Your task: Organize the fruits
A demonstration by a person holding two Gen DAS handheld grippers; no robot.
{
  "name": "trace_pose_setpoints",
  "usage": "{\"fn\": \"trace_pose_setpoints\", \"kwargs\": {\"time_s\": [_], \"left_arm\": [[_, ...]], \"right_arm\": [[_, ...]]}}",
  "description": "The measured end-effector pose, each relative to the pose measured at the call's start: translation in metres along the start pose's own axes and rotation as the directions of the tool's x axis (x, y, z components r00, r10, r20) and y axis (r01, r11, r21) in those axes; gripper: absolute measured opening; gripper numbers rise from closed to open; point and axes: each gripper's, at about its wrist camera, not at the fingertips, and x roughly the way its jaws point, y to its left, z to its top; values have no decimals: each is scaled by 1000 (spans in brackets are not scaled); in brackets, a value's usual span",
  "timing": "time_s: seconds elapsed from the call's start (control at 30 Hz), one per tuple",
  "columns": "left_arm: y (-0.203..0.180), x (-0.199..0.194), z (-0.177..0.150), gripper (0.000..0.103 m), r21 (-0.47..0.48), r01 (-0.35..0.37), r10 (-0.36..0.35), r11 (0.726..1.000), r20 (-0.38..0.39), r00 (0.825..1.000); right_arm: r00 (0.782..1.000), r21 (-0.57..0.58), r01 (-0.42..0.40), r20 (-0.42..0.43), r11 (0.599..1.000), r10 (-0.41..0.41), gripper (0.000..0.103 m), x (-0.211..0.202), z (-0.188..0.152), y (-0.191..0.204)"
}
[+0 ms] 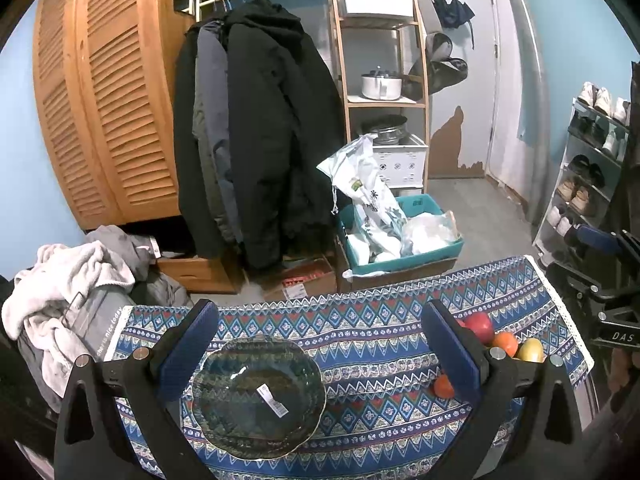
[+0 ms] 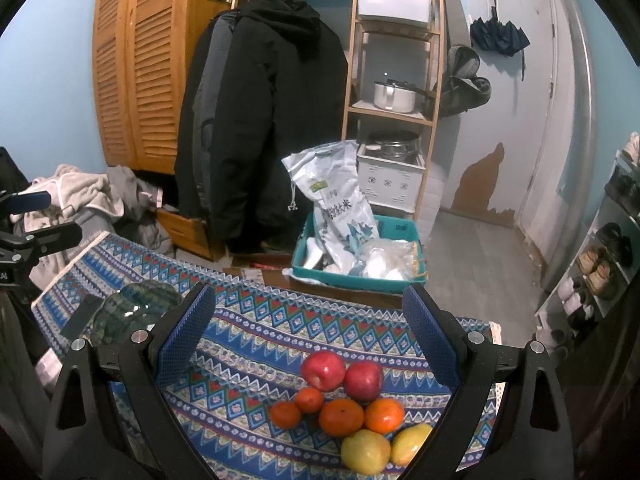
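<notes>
We see the fruit gathered in one cluster on the patterned tabletop (image 2: 248, 344), and we take the dark green glazed bowl (image 1: 258, 396) as our landmark. The bowl stands empty, with a white label inside it, and the left tool (image 1: 320, 352) hovers over it with its blue-padded jaws spread wide, holding nothing. Well to the right of the bowl lie two red apples (image 2: 340, 372), touching each other; just in front of them sit four oranges (image 2: 340, 416), and nearest the camera two yellow-green fruits (image 2: 366, 450), perhaps mangoes, though the edge distortion leaves us unsure. The right tool (image 2: 308, 344) hangs above this cluster, its jaws likewise wide apart and empty. Beyond the bowl, off the tabletop, a teal crate (image 2: 356, 280) of bags rests on the floor.
</notes>
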Motion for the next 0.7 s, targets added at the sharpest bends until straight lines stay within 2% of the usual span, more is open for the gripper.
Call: {"fn": "trace_pose_setpoints", "kwargs": {"time_s": [0.7], "left_arm": [[-2, 1, -5, 102, 0, 4, -4, 1000, -9, 1000]], "right_arm": [[1000, 7, -3, -3, 1000, 3, 93, 0, 0, -2]]}}
